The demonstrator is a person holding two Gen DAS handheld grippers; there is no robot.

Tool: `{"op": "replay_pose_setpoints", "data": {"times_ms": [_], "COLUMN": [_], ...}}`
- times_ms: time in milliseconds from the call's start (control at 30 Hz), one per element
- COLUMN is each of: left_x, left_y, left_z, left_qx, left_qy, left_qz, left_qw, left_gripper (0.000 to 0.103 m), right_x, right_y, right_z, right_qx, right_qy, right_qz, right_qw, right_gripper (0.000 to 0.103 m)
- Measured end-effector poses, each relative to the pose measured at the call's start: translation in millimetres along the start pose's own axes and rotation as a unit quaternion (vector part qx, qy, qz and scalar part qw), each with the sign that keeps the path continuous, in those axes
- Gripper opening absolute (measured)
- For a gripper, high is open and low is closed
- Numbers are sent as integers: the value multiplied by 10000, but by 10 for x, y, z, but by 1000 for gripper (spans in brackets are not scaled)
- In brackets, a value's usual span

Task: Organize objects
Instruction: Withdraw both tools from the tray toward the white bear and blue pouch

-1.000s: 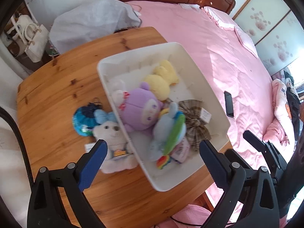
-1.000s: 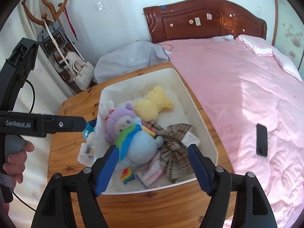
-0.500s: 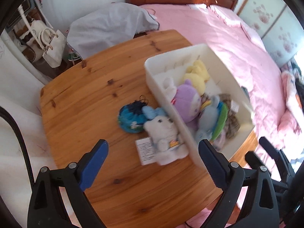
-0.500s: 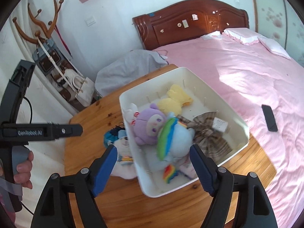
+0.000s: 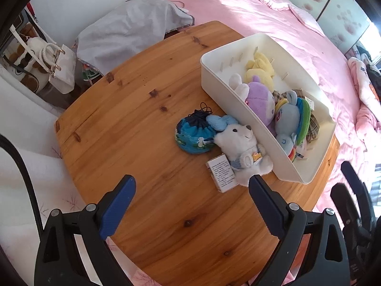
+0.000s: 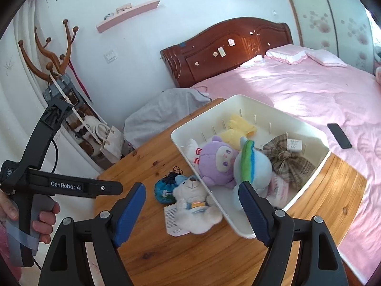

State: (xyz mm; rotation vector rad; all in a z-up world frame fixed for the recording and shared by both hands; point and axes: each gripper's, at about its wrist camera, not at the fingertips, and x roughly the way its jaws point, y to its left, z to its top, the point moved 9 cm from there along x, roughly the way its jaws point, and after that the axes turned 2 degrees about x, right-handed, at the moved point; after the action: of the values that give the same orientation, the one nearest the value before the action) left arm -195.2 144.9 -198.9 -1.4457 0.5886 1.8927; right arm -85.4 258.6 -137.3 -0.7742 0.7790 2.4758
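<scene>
A white bin [image 5: 316,166] [image 6: 197,121] on the round wooden table [image 5: 142,119] holds a purple plush [image 5: 260,102] [image 6: 218,159], a yellow plush [image 5: 259,69], a blue rainbow plush [image 5: 289,121] [image 6: 254,164] and a plaid bow [image 6: 289,160]. Outside it, against its wall, lie a white bear [image 5: 240,147] [image 6: 193,202] with a paper tag [image 5: 221,172], and a blue drawstring pouch [image 5: 194,134] [image 6: 164,188]. My left gripper [image 5: 191,205] is open and empty, above the table just short of the bear. My right gripper [image 6: 191,209] is open and empty, over the bear.
A pink bed [image 6: 309,90] borders the table's far side, with a black phone [image 6: 339,132] on it. A grey cloth-covered item [image 5: 128,31] and a white handbag [image 5: 59,69] stand behind the table. The left gripper's body [image 6: 47,186] shows in the right wrist view.
Both grippers have pulled back and shifted left, from over the bin toward the bear and pouch on the table. Both stay open and empty.
</scene>
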Motion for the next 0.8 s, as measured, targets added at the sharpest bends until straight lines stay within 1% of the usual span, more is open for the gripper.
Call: {"op": "replay_pose_setpoints", "data": {"times_ms": [200, 367, 533, 633, 733, 800], "left_x": [8, 85, 270, 421, 640, 774], "left_y": [156, 212, 259, 253, 247, 241], "left_z": [82, 146, 254, 324, 386, 418], "left_qx": [-31, -128, -281, -216, -135, -167], "left_qy": [-135, -139, -203, -309, -301, -274], "left_qz": [-41, -290, -497, -586, -589, -689], "left_qw": [9999, 9994, 9982, 9976, 9977, 9971], "left_gripper": [97, 97, 97, 97, 97, 97], "right_x": [47, 122, 246, 360, 487, 570], "right_y": [101, 215, 208, 158, 72, 9], "right_z": [-124, -208, -318, -403, -500, -569], "right_qx": [212, 310, 624, 778, 849, 877], "right_qy": [-114, -205, -310, -295, -266, -222], "right_qz": [-55, -128, -308, -442, -641, -734], "right_qw": [9997, 9992, 9971, 9955, 9940, 9932], "right_gripper": [81, 81, 81, 81, 81, 81]}}
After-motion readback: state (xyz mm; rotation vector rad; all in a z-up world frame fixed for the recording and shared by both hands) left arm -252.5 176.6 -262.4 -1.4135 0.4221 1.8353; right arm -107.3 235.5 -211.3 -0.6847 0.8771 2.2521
